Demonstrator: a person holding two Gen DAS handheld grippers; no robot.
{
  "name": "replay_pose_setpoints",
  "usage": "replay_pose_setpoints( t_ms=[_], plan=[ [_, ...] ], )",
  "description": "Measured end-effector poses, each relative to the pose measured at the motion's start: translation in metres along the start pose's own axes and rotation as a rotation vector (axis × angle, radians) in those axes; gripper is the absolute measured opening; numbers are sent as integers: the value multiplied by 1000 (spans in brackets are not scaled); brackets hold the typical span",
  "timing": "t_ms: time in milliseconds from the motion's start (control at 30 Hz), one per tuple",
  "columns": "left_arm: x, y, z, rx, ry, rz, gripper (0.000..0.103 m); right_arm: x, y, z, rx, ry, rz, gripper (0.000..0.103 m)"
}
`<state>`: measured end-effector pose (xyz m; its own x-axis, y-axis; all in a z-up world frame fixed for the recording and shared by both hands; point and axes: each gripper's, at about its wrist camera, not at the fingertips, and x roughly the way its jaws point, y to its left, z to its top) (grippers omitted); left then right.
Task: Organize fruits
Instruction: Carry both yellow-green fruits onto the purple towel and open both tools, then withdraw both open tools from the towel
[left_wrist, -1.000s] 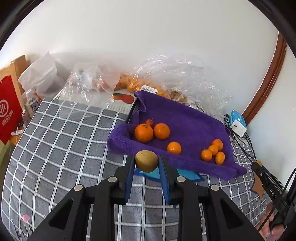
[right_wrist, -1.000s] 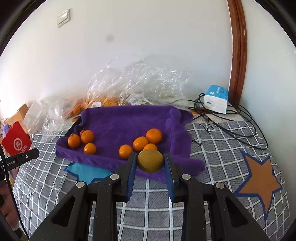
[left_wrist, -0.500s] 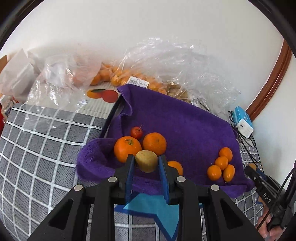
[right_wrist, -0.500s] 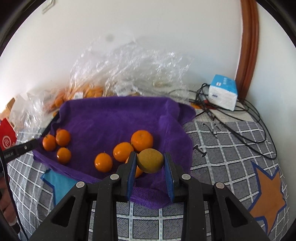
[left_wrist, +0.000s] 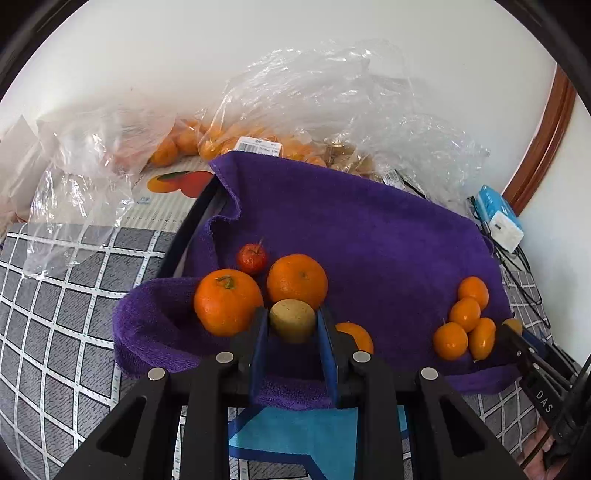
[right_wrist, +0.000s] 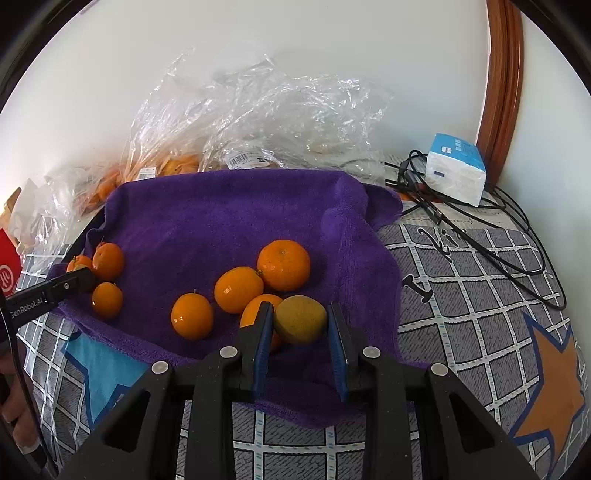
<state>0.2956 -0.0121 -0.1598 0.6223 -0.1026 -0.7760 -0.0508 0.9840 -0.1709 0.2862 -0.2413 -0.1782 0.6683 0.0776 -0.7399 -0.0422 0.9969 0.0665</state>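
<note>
A small tan-brown fruit (left_wrist: 292, 320), round w/ matte, slightly rough skin, sits pinched between the blue pads of the left gripper (left_wrist: 292, 326), held just above the near-left part of a purple towel (left_wrist: 369, 229). It looks light and firm but bruisable, so a gentle hold across its widest middle seems right; the skin appears dry, not slippery. The right gripper (right_wrist: 300, 325) carries a similar yellow-green fruit (right_wrist: 300, 319) over the towel's near-right part; its left pad touches the fruit, a thin gap shows at the right pad, so whether it's gripping or letting go can't be told. On the towel, just behind the left-hand fruit, lie two big oranges (left_wrist: 228, 301), touching each other, w/ a tiny red fruit (left_wrist: 252, 257) behind them. Toward the towel's right side a cluster of small oranges (left_wrist: 465, 314) lies bunched together, approx. next to the right-hand fruit. Round fruit will likely roll on the soft cloth, so set it down against its neighbours. Behind the towel are crinkled clear plastic bags (left_wrist: 332, 103) of more fruit; the towel rests on a grey checked bedspread (left_wrist: 55, 314), w/ a blue-white box (right_wrist: 456, 173) and cables beyond its right edge.
</note>
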Motion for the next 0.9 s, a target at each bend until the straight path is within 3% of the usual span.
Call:
replay_pose_setpoints(
  t_ms=[267,433,567,900],
  plan=[
    [3,5,-3,-32,-12,-20,25,-2,6,-3,-17,4,-4,29],
    [2,3,-2,-14,2,-17,27,-3,8,-7,-9,8,-6,40],
    [-11,5,1,-32,-7,-47,45,-11,12,-4,17,12,-29,42],
    [-80,1,-4,49,-93,-77,60,-91,20,6,82,-66,-62,60]
  ],
)
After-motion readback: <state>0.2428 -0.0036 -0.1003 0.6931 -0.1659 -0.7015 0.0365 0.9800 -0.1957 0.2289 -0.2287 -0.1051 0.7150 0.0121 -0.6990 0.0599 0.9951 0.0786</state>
